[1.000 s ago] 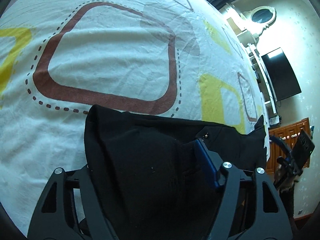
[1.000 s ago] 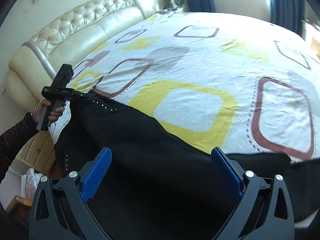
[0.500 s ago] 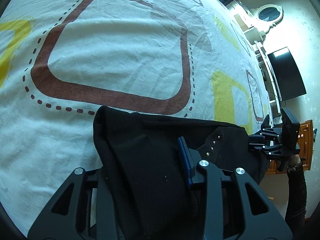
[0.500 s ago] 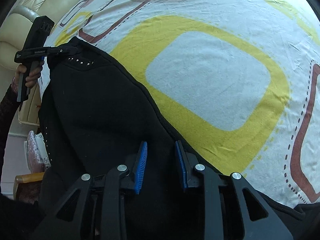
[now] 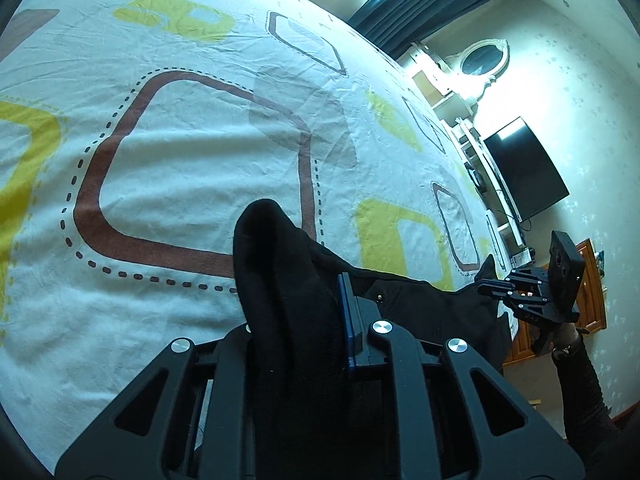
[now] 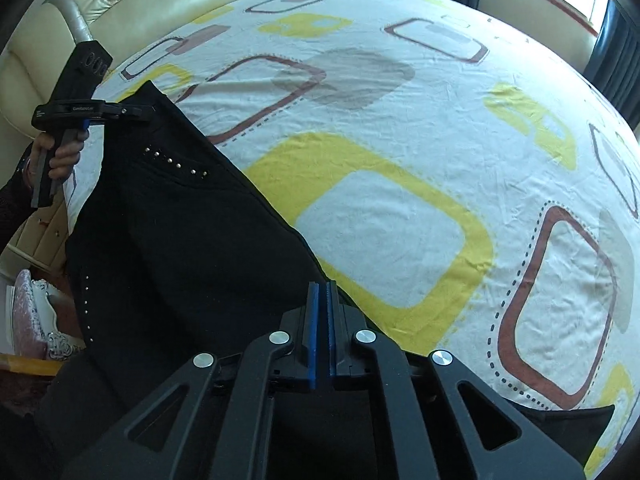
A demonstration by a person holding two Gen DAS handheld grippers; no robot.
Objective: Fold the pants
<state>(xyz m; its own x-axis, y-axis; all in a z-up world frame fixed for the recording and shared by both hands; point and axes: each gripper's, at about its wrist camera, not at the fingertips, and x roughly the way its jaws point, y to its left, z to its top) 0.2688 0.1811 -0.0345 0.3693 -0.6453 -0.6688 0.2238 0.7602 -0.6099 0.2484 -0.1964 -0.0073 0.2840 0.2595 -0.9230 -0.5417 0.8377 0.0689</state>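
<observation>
Patterned bed sheet [image 6: 400, 128] carries black pants [image 6: 180, 240] with studded trim, draped over the bed's near edge. Left hand-held gripper [image 5: 304, 320] clamps a bunched fold; right hand-held gripper [image 6: 322, 320] pinches the fabric edge, blue pads [image 6: 314, 328] pressed together.

Left hand-held gripper [image 5: 304, 320] clamps bunched black pants [image 5: 280, 280]; right hand-held gripper [image 5: 490, 290] pinches far edge.

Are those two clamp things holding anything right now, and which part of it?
Both grip the black pants: the left hand-held gripper on a bunched fold, the right hand-held gripper pinching an edge.
</observation>
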